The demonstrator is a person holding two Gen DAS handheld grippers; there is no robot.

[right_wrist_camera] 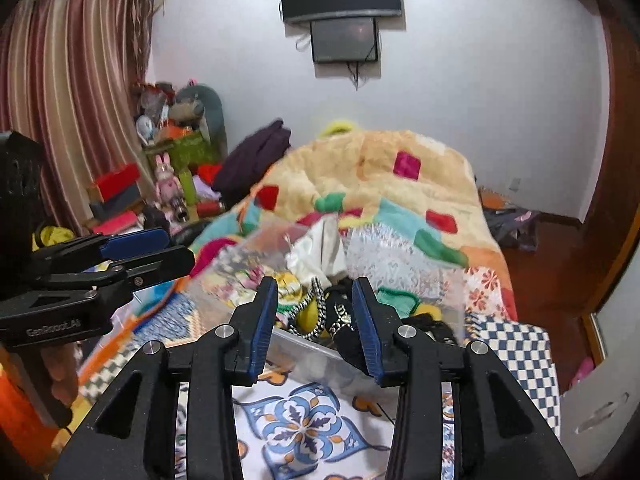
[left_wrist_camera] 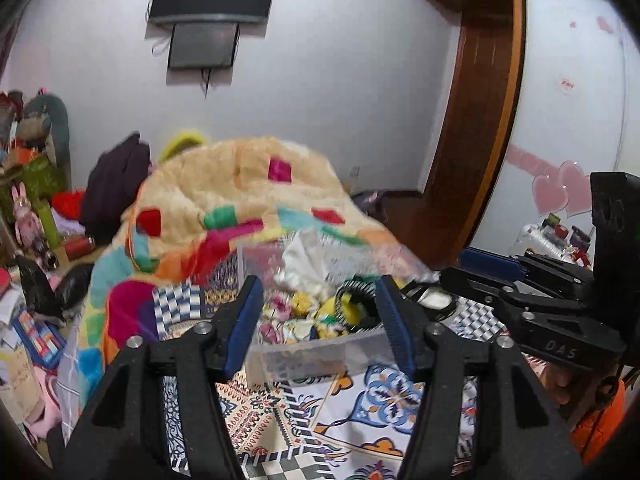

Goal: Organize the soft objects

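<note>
From the left wrist, the left gripper [left_wrist_camera: 320, 320] hangs with jaws apart and nothing between them, just short of the clear box [left_wrist_camera: 312, 354] on the patterned bedspread [left_wrist_camera: 360, 412]. The box holds a jumble of soft things [left_wrist_camera: 304, 312].

From the right wrist, the right gripper [right_wrist_camera: 316, 320] is also parted and empty, over the box's near rim. The pieces look tangled; pinching one may drag neighbours out or tip the light box.

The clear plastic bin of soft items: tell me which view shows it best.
The right wrist view: the clear plastic bin shows more of its contents, wider. The left wrist view shows the bin narrower between its tool's fingers.
</note>
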